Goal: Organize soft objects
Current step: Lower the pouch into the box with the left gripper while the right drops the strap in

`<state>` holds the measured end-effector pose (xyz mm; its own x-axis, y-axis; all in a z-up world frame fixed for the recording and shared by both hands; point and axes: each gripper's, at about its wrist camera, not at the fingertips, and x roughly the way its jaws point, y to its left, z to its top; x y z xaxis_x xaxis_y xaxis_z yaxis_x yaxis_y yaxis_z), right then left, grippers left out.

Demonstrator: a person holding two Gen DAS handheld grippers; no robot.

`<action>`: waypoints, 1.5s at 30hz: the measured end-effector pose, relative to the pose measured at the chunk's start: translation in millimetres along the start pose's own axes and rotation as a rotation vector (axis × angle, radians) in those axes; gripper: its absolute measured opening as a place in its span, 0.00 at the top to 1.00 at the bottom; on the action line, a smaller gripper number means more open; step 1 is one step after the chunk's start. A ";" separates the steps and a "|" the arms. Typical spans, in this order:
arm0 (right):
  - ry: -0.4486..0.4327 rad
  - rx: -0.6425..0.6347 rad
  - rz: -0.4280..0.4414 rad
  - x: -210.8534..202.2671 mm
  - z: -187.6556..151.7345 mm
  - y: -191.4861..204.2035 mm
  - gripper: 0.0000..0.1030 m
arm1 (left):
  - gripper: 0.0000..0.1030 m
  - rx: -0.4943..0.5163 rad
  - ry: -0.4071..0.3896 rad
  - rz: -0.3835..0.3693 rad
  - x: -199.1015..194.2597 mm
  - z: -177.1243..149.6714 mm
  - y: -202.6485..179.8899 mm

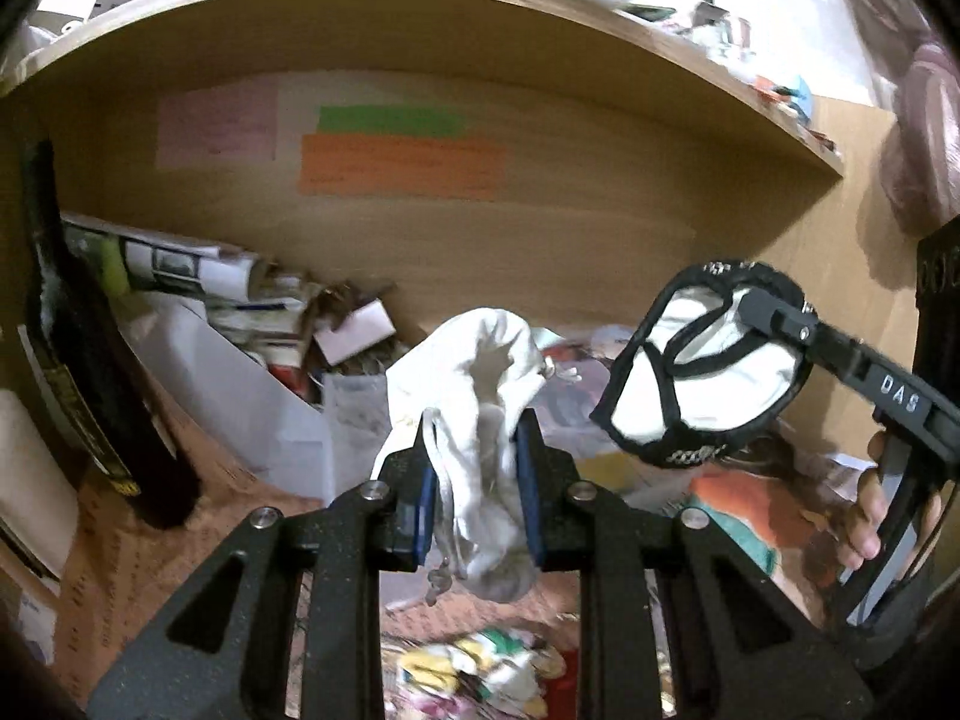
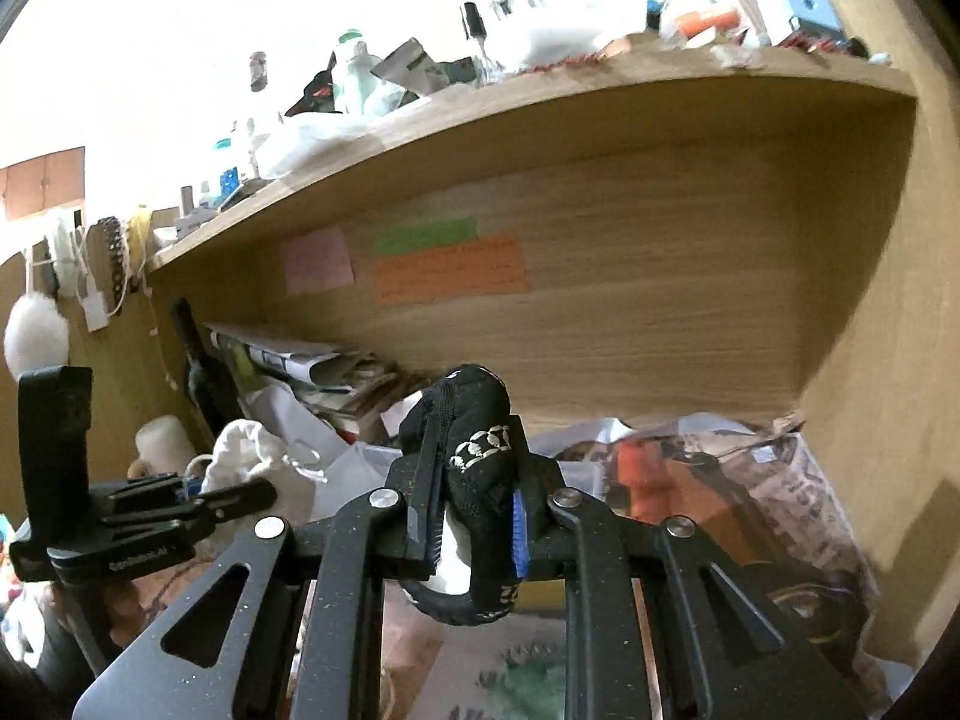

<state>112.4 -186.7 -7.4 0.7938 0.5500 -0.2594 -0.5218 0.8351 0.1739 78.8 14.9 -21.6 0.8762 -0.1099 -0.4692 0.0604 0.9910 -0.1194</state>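
- Writing on the pink [image 1: 217,127], green [image 1: 391,120] and orange paper notes [image 1: 403,167] stuck to the wooden back panel: too blurred to read.
- Lower end of the crumpled white cloth pouch [image 1: 480,420]: tucked behind the left tongs [image 1: 478,474], pads closed on it.
- Middle of the black-and-white mesh fabric piece [image 2: 474,480]: covered by the right tongs [image 2: 474,510] pinching it.
- Small bottles and packets on the wooden shelf top [image 2: 420,114]: washed out by glare, too small to identify.
- Colourful printed items at the bottom of the left view [image 1: 480,672]: smeared, partly behind the tongs' frame.
- Dark tall bottle [image 1: 90,360]: label unreadable.
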 end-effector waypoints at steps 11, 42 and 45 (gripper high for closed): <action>0.135 -0.012 0.041 65.2 -8.7 15.1 0.85 | 0.77 -0.007 0.083 0.063 48.3 4.3 25.3; 0.229 -0.087 -0.134 87.6 -19.9 13.3 0.26 | 0.30 0.010 0.147 0.036 64.1 -0.8 14.5; 0.176 -0.104 -0.137 66.6 -12.2 18.5 0.19 | 0.21 0.017 0.114 0.037 44.5 1.0 11.3</action>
<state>151.8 -134.6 -33.0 0.7976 0.4162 -0.4366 -0.4499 0.8926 0.0291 119.0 21.3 -43.0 0.8182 -0.0802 -0.5693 0.0381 0.9956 -0.0854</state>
